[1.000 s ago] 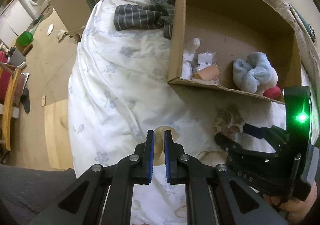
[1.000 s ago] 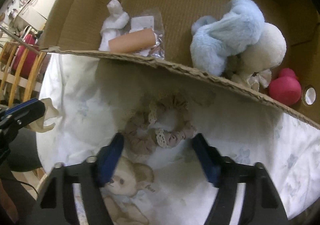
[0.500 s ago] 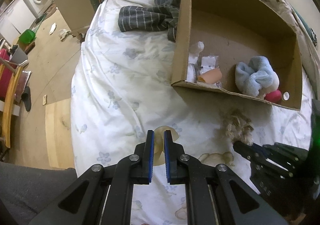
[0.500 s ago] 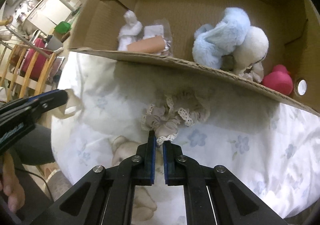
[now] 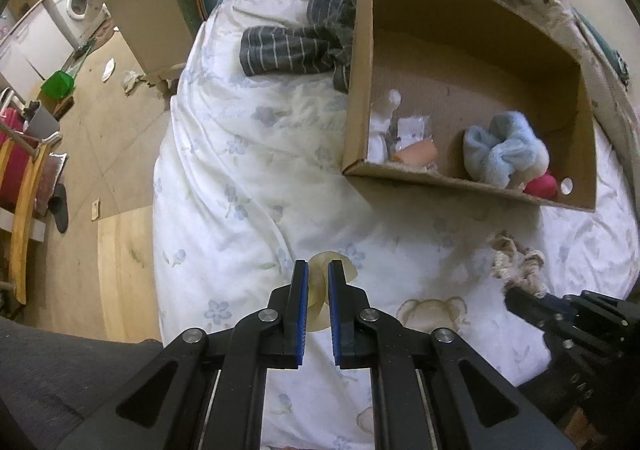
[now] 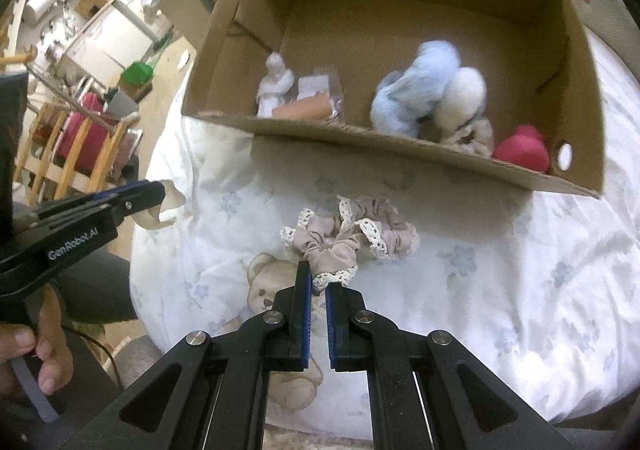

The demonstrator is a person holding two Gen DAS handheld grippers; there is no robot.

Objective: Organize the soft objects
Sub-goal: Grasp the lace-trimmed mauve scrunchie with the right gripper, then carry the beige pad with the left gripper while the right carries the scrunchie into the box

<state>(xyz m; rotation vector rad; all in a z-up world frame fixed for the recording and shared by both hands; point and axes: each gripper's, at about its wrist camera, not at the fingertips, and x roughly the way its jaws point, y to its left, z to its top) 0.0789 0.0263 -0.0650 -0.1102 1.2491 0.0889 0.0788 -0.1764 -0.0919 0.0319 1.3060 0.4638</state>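
Note:
My left gripper (image 5: 318,270) is shut on a cream soft piece (image 5: 336,269) and holds it above the white floral bedsheet (image 5: 248,186); it also shows in the right wrist view (image 6: 154,190). My right gripper (image 6: 317,282) is shut on the edge of a beige lace-trimmed scrunchie (image 6: 352,236), lifted slightly over the sheet; the scrunchie also shows in the left wrist view (image 5: 518,262). A cardboard box (image 6: 400,146) lies beyond, holding a light blue plush (image 6: 416,90), a white ball (image 6: 464,98), a red soft thing (image 6: 520,148) and small white and peach items (image 6: 300,102).
A grey striped garment (image 5: 296,42) lies on the bed left of the box (image 5: 360,50). The bed's left edge drops to a wooden floor (image 5: 104,154) with a chair (image 5: 24,186), a green tub (image 5: 58,82) and a washing machine (image 5: 76,6).
My right gripper closed on the scrunchie and has pulled it back and up from the box's front wall. My left gripper keeps hold of the cream piece and has risen a little.

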